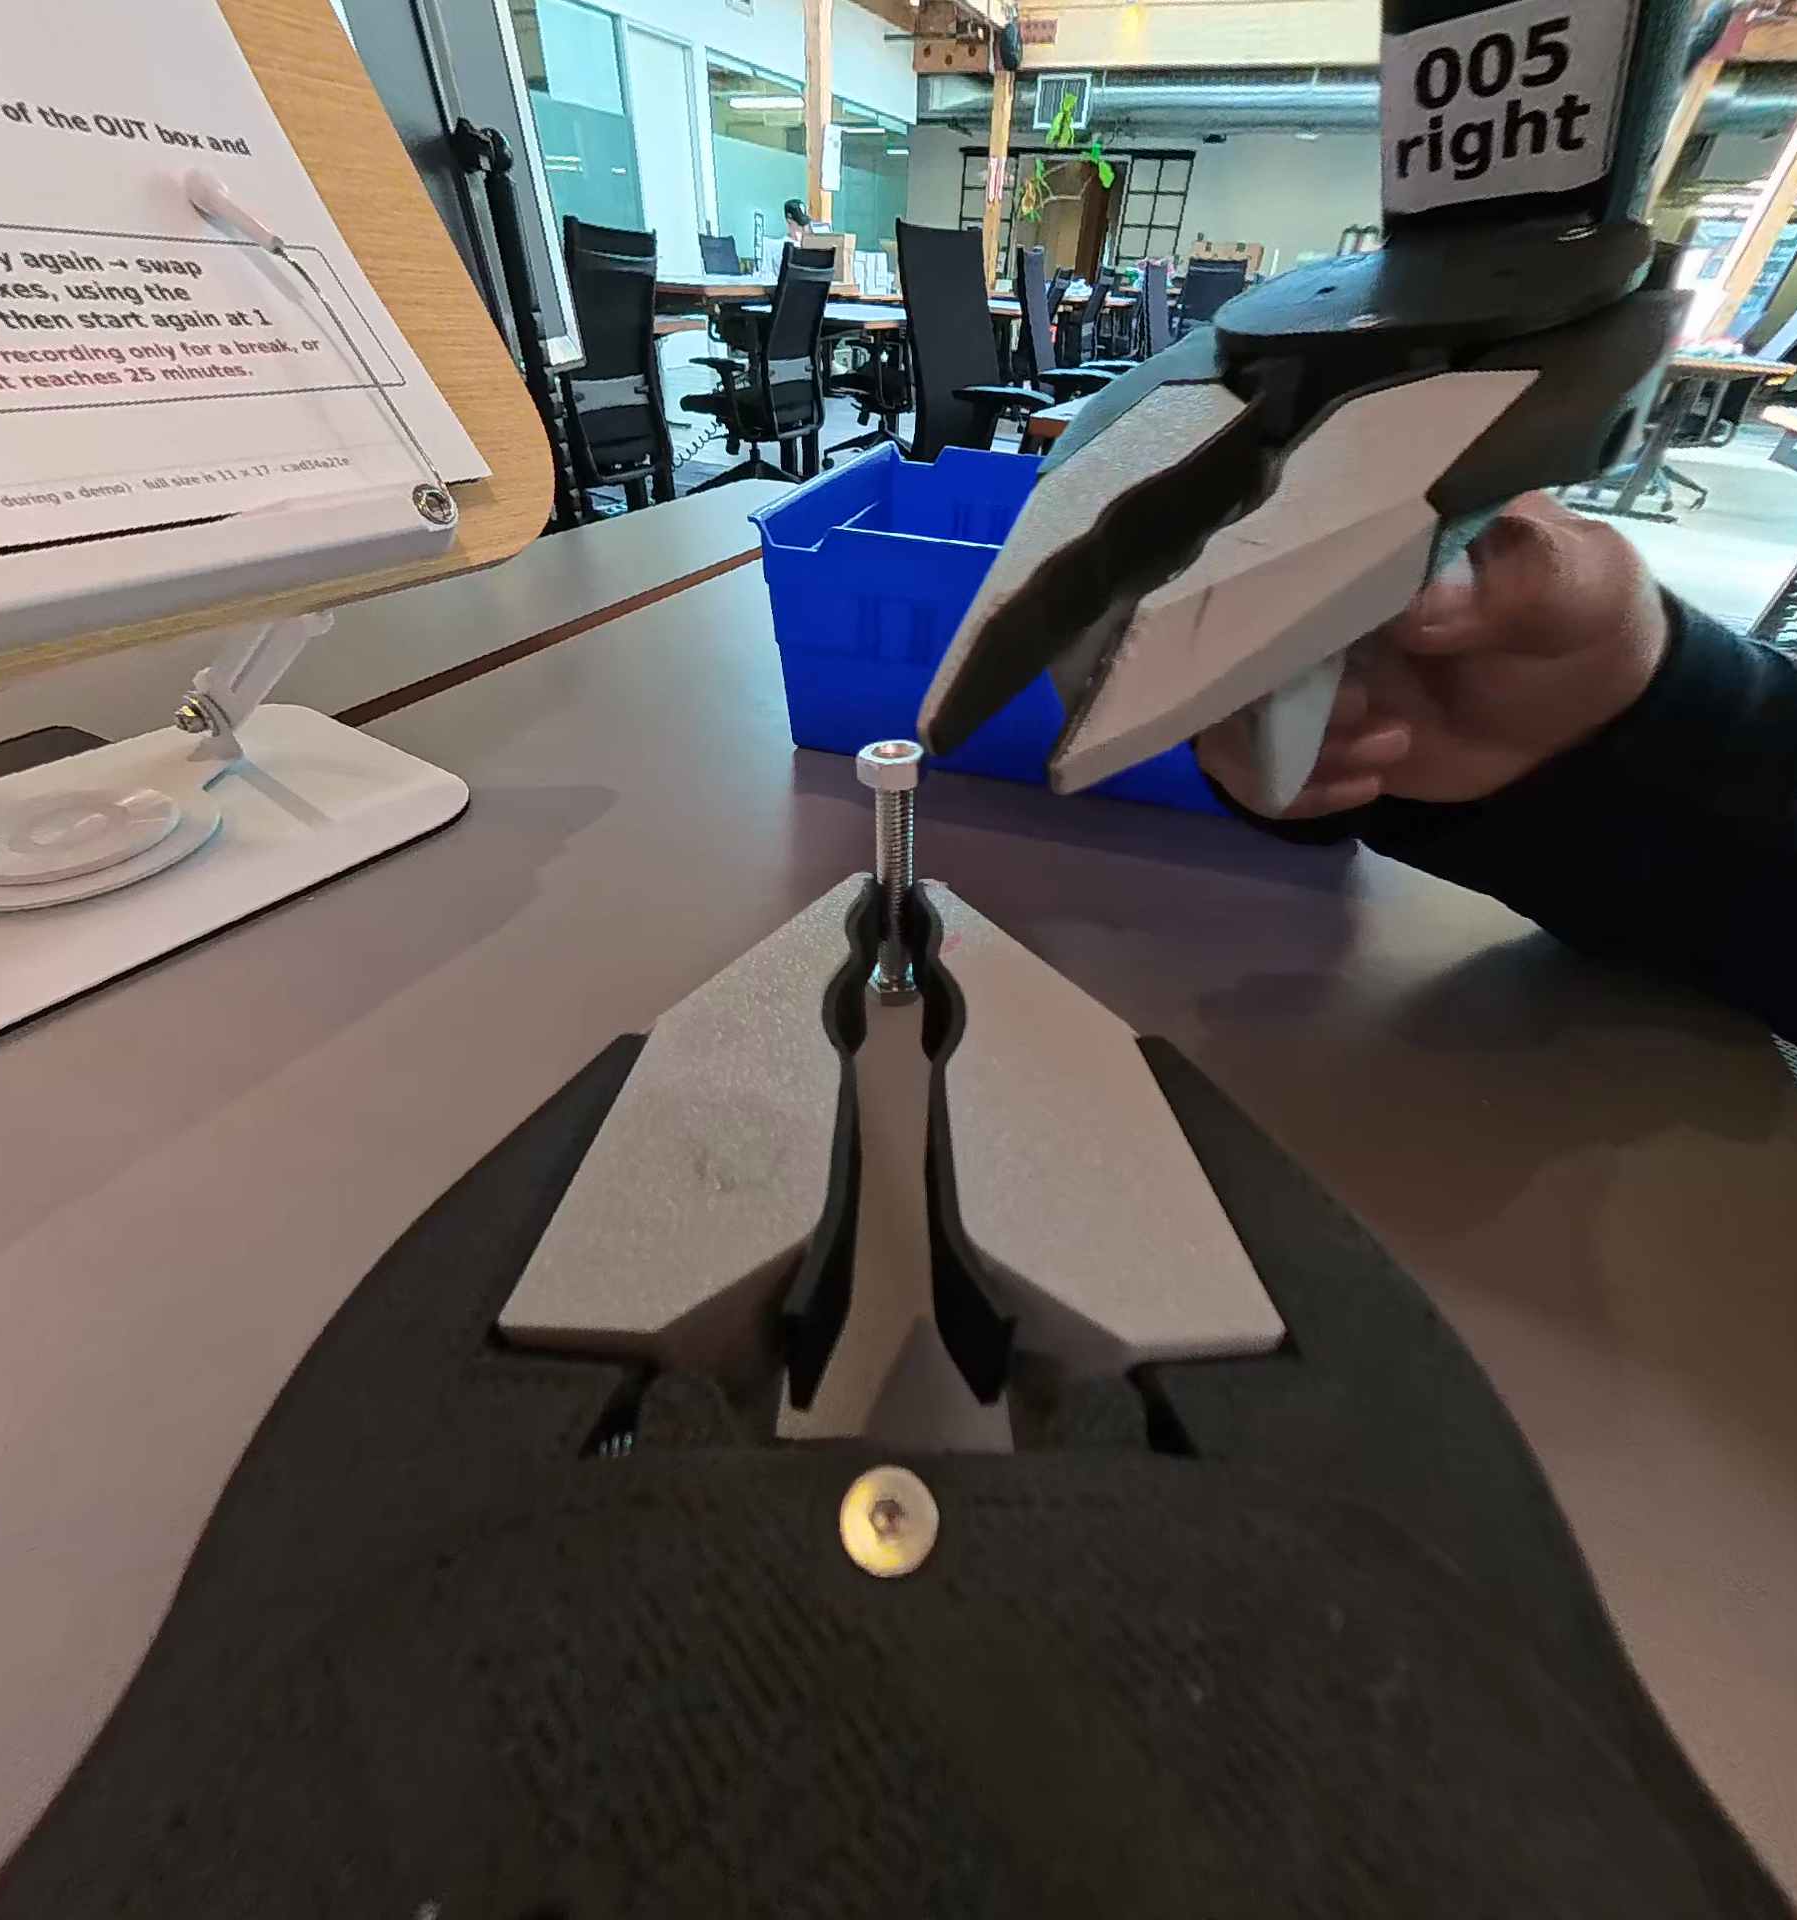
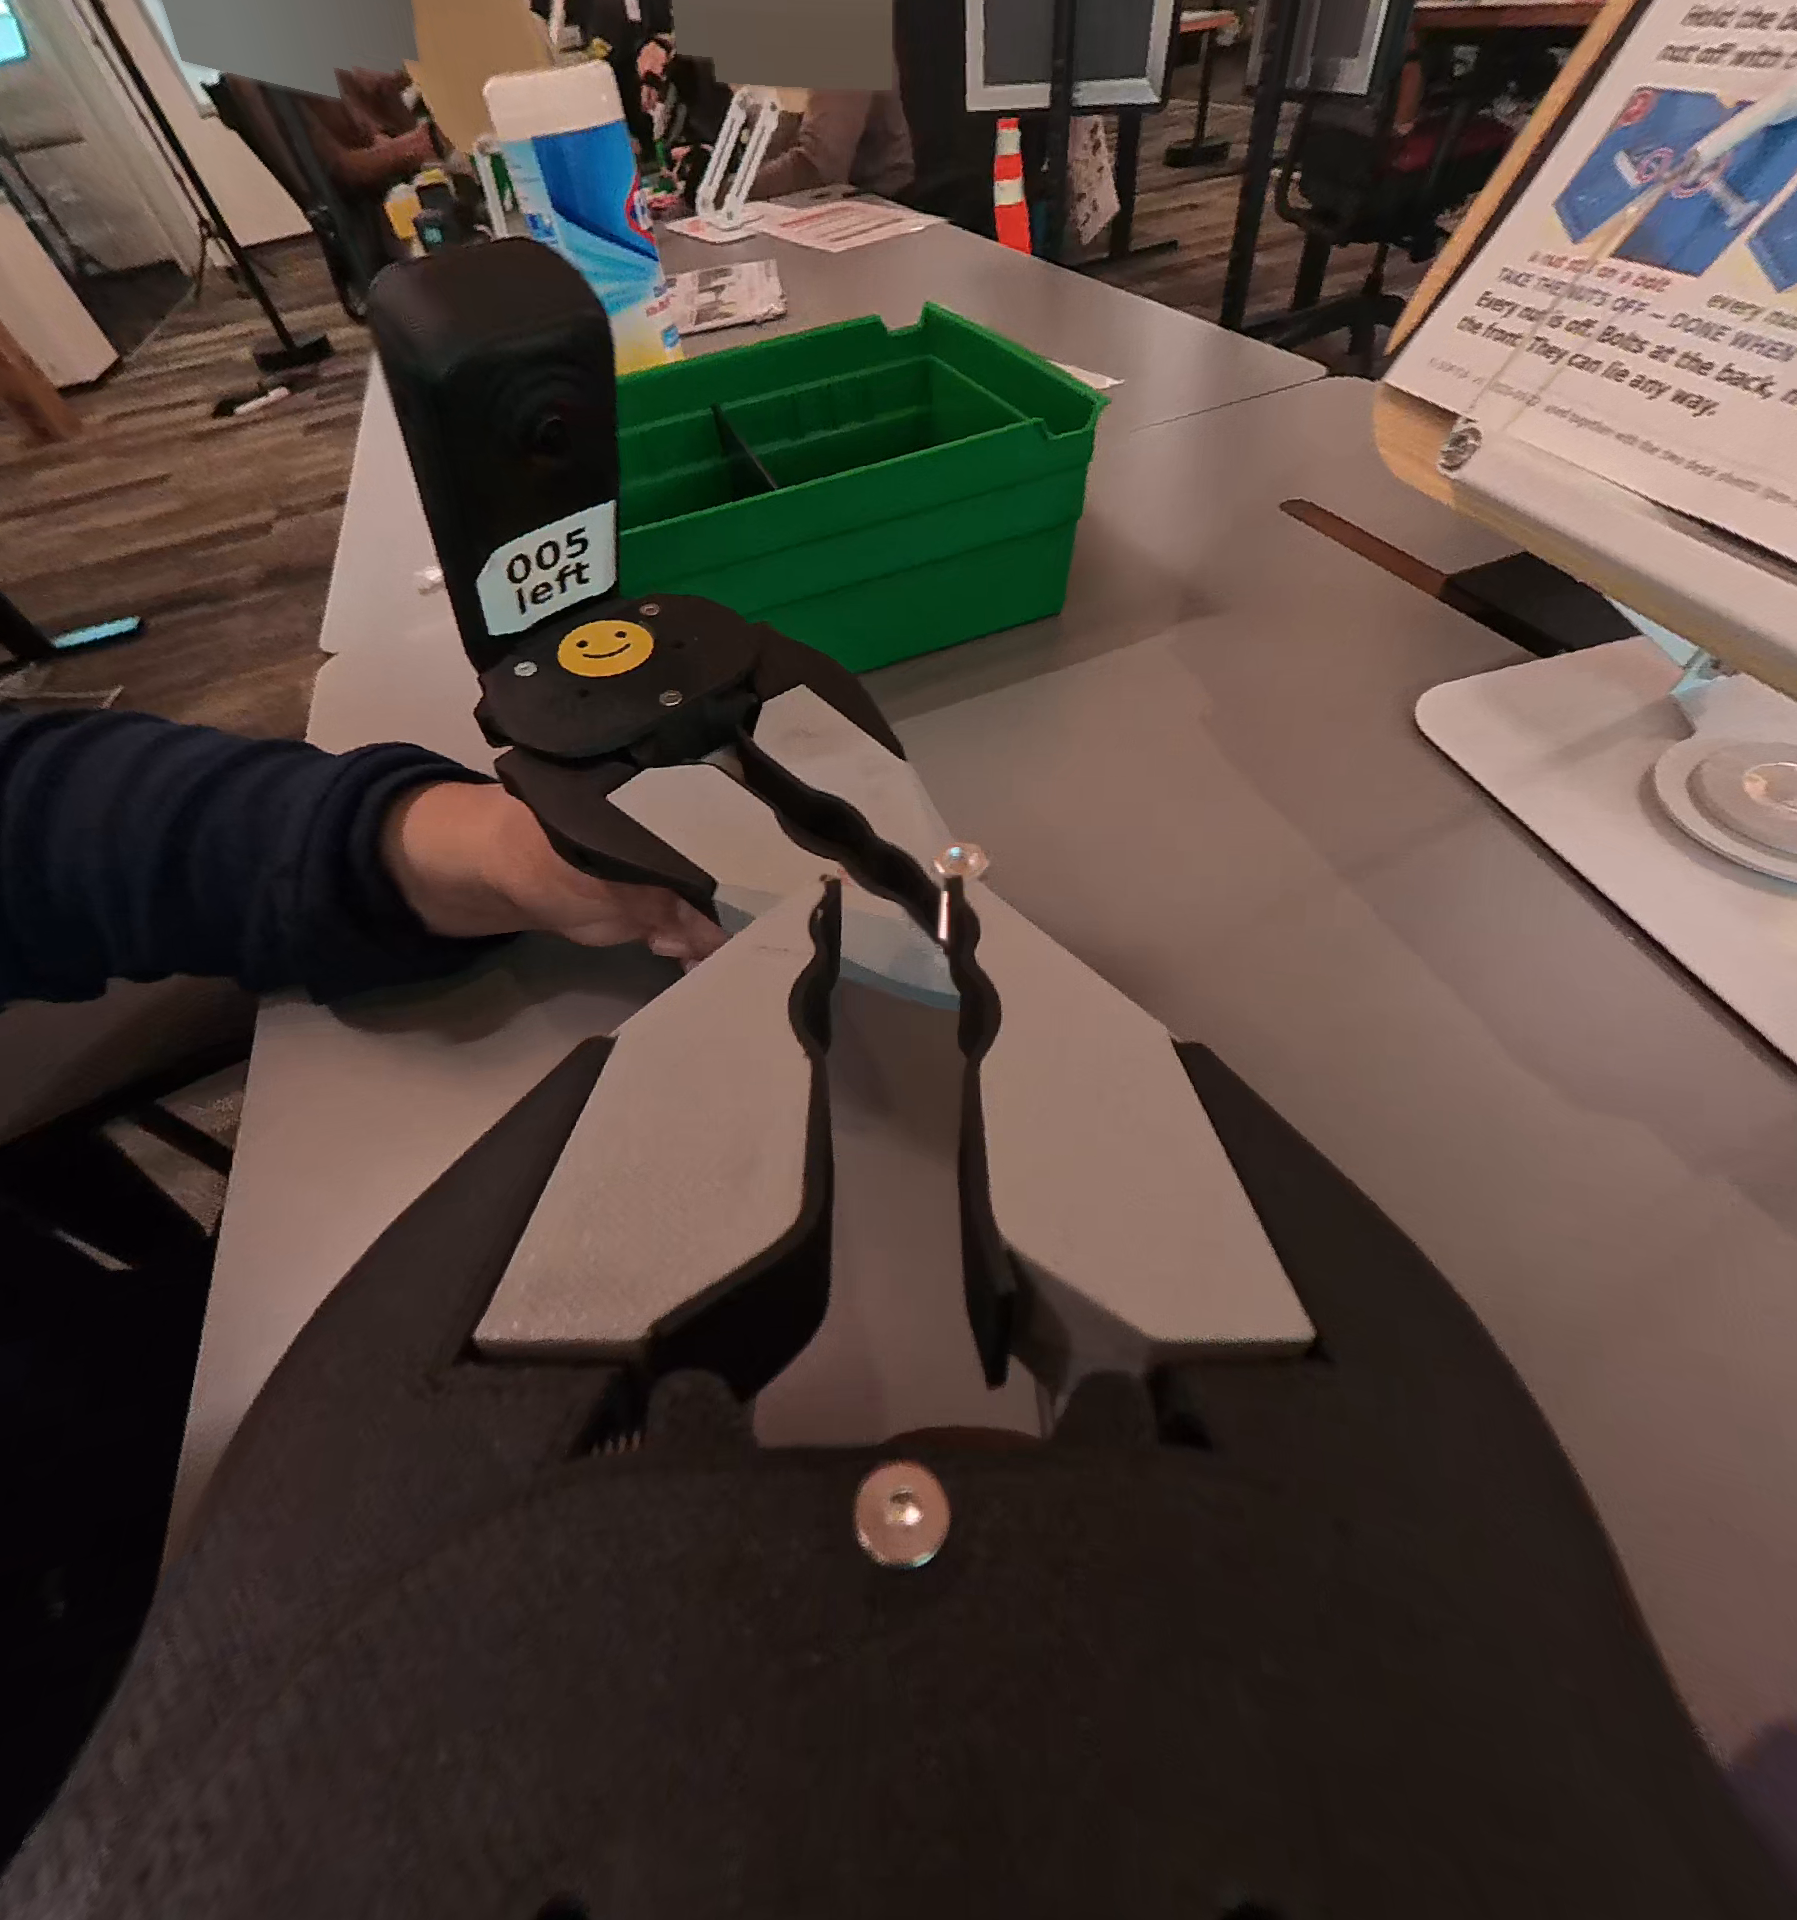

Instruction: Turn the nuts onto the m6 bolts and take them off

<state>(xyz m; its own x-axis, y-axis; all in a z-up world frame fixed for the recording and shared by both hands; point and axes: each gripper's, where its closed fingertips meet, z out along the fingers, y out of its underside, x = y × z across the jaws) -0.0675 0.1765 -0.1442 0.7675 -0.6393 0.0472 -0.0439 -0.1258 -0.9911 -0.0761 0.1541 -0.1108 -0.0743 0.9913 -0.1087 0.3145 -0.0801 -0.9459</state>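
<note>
The bolt [image 1: 895, 871] stands with its lower shaft hidden between the left gripper [image 1: 895, 914] pads; in the right wrist view only its top and a short length show beside a fingertip of the right gripper [image 2: 899, 914]. Whether the nut [image 1: 889, 766] is fully threaded cannot be told. The blue bin [image 1: 873, 603] is partly covered by the right gripper. The instruction board [image 1: 198, 312] is cut off by the frame's edge. The green bin [image 2: 852, 488] floor is partly hidden by its front wall.
</note>
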